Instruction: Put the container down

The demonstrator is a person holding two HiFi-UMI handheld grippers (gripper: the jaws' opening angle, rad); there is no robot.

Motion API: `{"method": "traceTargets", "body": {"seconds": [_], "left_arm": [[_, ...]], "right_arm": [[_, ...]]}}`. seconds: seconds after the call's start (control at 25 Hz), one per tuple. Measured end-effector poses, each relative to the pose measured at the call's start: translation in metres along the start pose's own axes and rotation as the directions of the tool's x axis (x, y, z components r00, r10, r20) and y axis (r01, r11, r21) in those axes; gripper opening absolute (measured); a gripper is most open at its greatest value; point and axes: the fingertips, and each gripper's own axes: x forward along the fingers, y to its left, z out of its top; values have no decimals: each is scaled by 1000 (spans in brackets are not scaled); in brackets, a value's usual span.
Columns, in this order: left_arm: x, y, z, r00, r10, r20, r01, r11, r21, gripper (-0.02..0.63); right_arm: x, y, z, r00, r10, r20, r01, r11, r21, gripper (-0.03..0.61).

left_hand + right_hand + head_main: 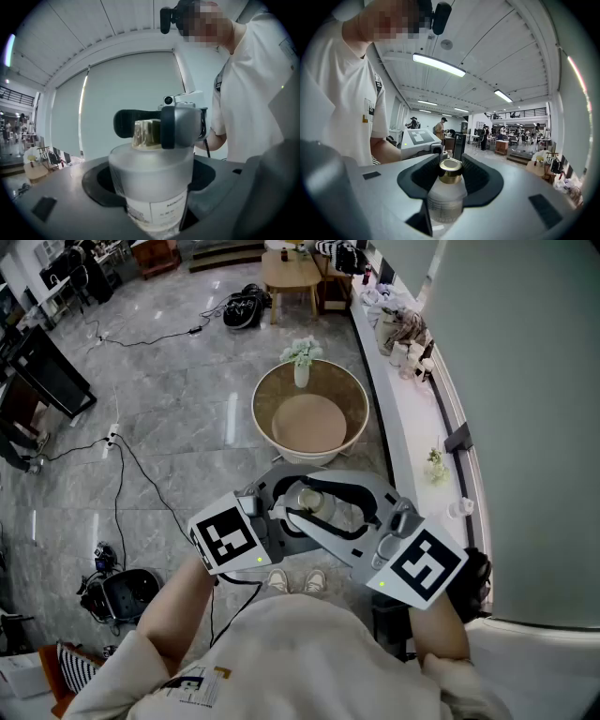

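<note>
1. Container (pixel 314 503), a frosted bottle with a gold cap (pixel 450 170), is held up in the air close to the person's (pixel 309 652) chest, caught between both tools.
2. Left gripper (pixel 151 187) is clamped wide on the bottle's body. Only its own view shows the label (pixel 171 206) and the other tool's jaws pinching the cap.
3. Right gripper (pixel 450 174) grasps the cap. Its view alone shows an open hall behind, with people (pixel 439 127) standing in it.
4. Head view alone shows the grey floor (pixel 187 427) underneath and, farther off, a round table (pixel 359 397) carrying a vase of white flowers (pixel 301 360).
</note>
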Motion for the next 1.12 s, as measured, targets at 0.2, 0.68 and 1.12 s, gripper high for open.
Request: {"method": "traceTargets", "body": {"seconds": [0.2,0.68,1.12], "left_arm": [[-1,0,4,1000,1,10,-1,1000,-24,333],[12,-6,0,1000,-1,-12,1,1000,-22,333],[31,-13,-1,1000,0,-17,-1,999,-38,333]], "right_arm": [[0,0,2,1000,-2,-5,2,1000,6,149],[-13,-1,-3,1000,9,10,-9,1000,18,149],[-32,-4,-10,1000,11,6,-11,1000,21,147]]}}
